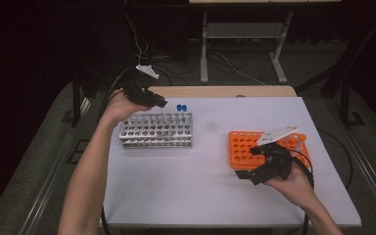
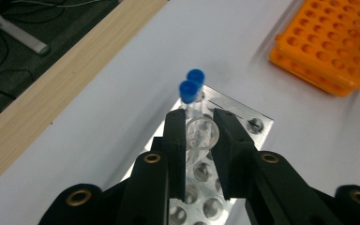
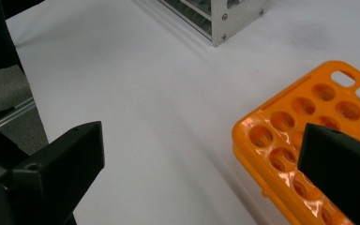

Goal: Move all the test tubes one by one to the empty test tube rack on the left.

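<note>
- Clear plastic is what is gripped: an uncapped tube (image 2: 201, 134) is clamped between the two black jaws of the left tool (image 2: 201, 140), its open mouth facing the left gripper view.
- The tube is held above the far right end of the metal rack (image 1: 156, 130), just in front of two blue-capped tubes (image 2: 191, 86) standing in that end of the rack; whether its lower end sits in a hole cannot be told.
- In the high view the left tool (image 1: 147, 96) is seen over the back edge of the metal rack, carried by the left hand (image 1: 120, 105).
- The metal rack stands on the left half of the white desk (image 1: 205, 186), well apart from the orange rack (image 1: 242, 149) on the right half.
- The right tool (image 3: 201, 164) is held open, its jaws standing wide with nothing between them.
- One of its jaws is seen over the near corner of the orange rack (image 3: 290, 140), the other over bare desk.
- In the high view the right tool (image 1: 269, 164) is held by the right hand (image 1: 293, 183) at the front edge of the orange rack.
</note>
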`<state>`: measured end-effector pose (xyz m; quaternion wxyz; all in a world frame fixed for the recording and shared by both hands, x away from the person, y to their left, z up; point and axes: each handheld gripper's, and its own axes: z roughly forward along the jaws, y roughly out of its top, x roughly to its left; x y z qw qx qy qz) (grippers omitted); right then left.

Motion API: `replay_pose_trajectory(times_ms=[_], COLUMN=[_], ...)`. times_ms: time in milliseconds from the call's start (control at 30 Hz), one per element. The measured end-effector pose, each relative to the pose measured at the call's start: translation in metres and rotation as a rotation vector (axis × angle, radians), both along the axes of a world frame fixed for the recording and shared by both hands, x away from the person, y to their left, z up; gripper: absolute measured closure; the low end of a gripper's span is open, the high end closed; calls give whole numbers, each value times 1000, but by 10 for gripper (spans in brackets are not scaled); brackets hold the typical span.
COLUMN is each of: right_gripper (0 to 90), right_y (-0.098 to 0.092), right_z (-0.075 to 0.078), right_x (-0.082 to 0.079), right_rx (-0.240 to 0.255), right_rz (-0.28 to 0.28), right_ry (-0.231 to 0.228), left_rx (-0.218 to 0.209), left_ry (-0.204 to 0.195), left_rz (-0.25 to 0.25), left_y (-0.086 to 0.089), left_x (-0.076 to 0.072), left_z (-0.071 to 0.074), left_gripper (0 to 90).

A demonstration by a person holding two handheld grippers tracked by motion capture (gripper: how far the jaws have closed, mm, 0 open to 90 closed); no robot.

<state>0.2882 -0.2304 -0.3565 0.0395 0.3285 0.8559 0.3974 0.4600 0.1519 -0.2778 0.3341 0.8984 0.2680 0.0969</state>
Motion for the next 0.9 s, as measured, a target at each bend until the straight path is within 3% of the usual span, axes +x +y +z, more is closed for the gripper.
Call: replay_pose_trajectory(times_ms=[333,900], right_gripper=[4,4], right_y=[-35,-98], right_z=[-8,-10], right_x=[-13,-37], right_rx=[25,35], right_rz=[-79,-223], right_ry=[10,-10], left_rx=[-8,6], left_ry=[5,51], left_rz=[50,58], left_y=[0,-7], left_x=[20,29], left_z=[-15,-42], left_gripper=[747,744])
